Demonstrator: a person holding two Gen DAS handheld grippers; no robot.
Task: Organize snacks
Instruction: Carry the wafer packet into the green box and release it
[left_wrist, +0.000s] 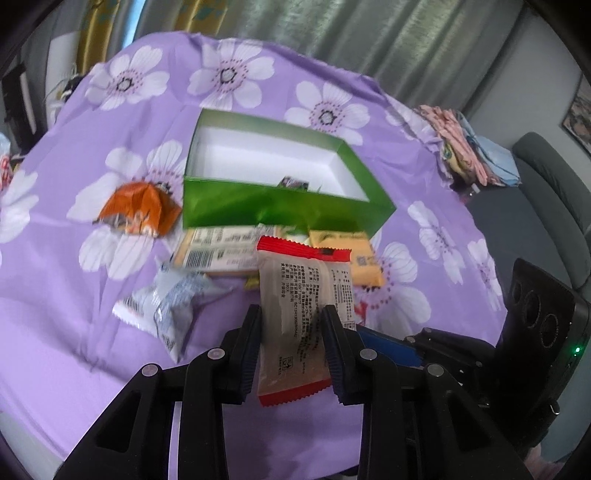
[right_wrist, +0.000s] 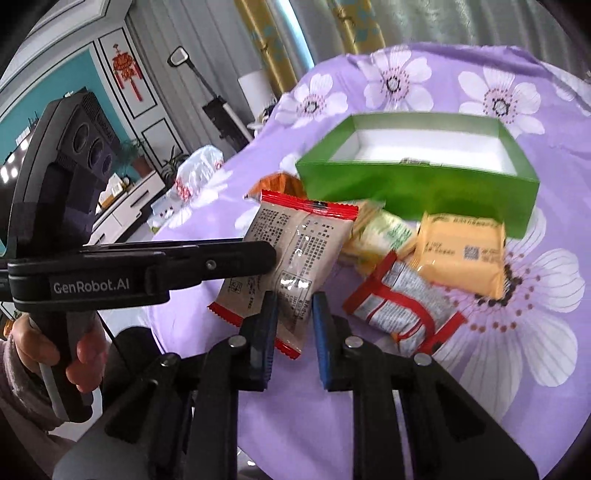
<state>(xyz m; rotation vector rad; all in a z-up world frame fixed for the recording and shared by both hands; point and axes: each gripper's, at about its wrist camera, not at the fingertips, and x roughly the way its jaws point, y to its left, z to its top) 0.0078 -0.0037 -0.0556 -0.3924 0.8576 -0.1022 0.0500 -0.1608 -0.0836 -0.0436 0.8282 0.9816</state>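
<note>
A beige snack packet with red ends (left_wrist: 295, 288) (right_wrist: 295, 236) hangs above the purple flowered tablecloth. My left gripper (left_wrist: 291, 332) is shut on its sides; in the right wrist view it reaches in from the left (right_wrist: 269, 254). My right gripper (right_wrist: 295, 321) is shut on the packet's lower corner, blue pads pressing it. An open green box (left_wrist: 280, 199) (right_wrist: 417, 181) lies beyond, with one small wrapped item (left_wrist: 293, 182) inside. Loose snacks sit before the box: an orange packet (left_wrist: 136, 210), a silver-blue packet (left_wrist: 166, 310), a yellow packet (right_wrist: 461, 251), a red-and-white packet (right_wrist: 402, 310).
Long beige packs (left_wrist: 218, 251) and a green-white pack (right_wrist: 384, 232) lie against the box front. Folded cloths (left_wrist: 469, 147) sit at the table's right edge, by a grey sofa (left_wrist: 546, 177). A plastic bag (right_wrist: 199, 162) rests at the left edge. A hand (right_wrist: 85, 354) grips the left tool.
</note>
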